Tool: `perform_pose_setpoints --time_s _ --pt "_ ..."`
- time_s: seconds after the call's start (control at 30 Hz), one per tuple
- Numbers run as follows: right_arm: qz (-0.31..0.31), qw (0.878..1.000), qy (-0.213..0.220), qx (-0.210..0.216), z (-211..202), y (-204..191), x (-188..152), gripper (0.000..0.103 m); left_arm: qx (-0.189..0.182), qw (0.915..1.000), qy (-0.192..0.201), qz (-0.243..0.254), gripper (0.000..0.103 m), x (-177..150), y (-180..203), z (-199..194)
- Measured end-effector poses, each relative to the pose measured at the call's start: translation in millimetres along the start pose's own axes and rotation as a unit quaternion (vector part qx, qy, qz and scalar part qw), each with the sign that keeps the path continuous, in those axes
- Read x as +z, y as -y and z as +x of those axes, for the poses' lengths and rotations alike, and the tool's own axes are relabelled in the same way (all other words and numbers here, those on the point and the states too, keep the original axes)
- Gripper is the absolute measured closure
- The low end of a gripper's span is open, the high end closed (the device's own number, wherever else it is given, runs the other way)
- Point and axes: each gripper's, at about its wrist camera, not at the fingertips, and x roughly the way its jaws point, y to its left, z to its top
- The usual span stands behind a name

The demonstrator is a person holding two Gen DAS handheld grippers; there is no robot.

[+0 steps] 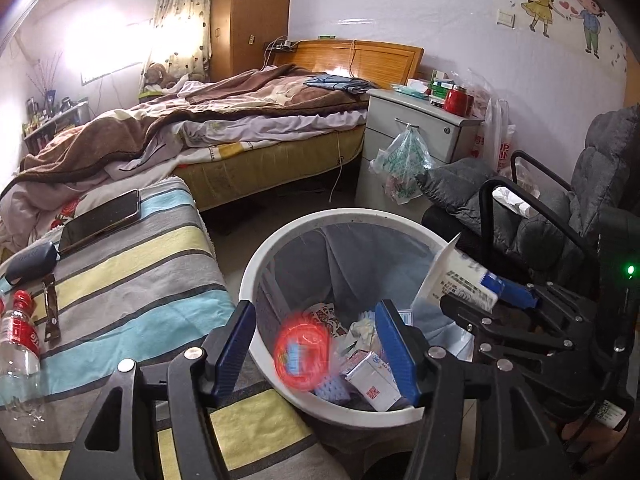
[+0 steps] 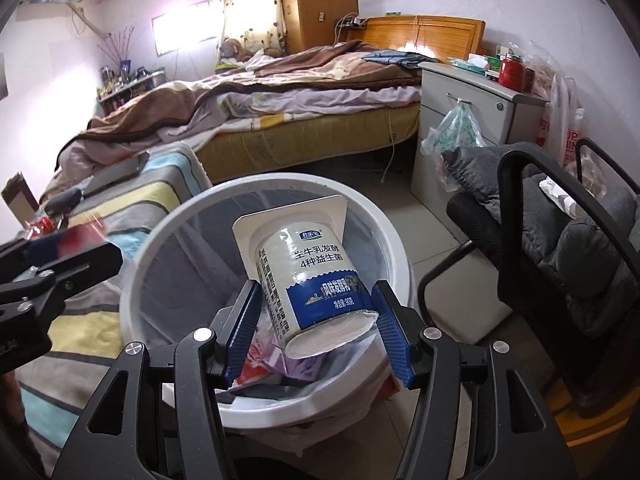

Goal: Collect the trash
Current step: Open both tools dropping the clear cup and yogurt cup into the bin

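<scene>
**Yogurt cup held over the bin, red wrapper loose inside it**

Here we see the white trash bin (image 1: 256,276) in the lower centre of both frames, already holding cartons and wrappers. Our left gripper (image 1: 316,350) hangs over its near rim with its fingers (image 1: 236,348) spread and nothing pressed between them; a blurred red wrapper (image 1: 302,354) shows between them, inside the bin. Our right gripper (image 2: 316,328) clamps a white-and-blue yogurt cup (image 2: 308,280), tilted, rim toward the top of the frame, directly above the bin's opening. At lower left, a clear bottle (image 1: 18,344) with a red label lies on the striped surface (image 1: 132,272), with a phone (image 1: 100,220) further up.
</scene>
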Motion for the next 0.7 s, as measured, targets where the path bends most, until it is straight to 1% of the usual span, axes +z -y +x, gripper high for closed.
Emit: perform_pose_setpoints --time_s 0.07,0.17,0.2,0.53,0.7 --pt "0.001 1.0 0.0 -0.001 0.1 0.8 -0.8 0.044 -0.001 1.0 -0.002 -0.006 0.041 0.0 -2.1 1.4" --pt "0.005 1.0 0.002 -0.002 -1.9 1.7 -1.0 0.043 0.003 1.0 0.001 -0.004 0.037 -0.9 -4.0 -1.5" --pt "0.006 1.0 0.002 0.0 -1.8 1.4 -0.7 0.042 0.002 1.0 0.003 -0.006 0.037 -1.2 -5.4 -2.8" --pt "0.01 1.0 0.016 0.006 -10.4 -4.7 -0.5 0.042 0.018 0.9995 0.017 -0.021 0.037 -7.2 -22.7 -25.7" --pt "0.011 0.999 0.03 0.014 -16.8 -13.4 0.1 0.042 0.035 0.9986 0.023 -0.032 0.037 -12.5 -38.2 -41.5"
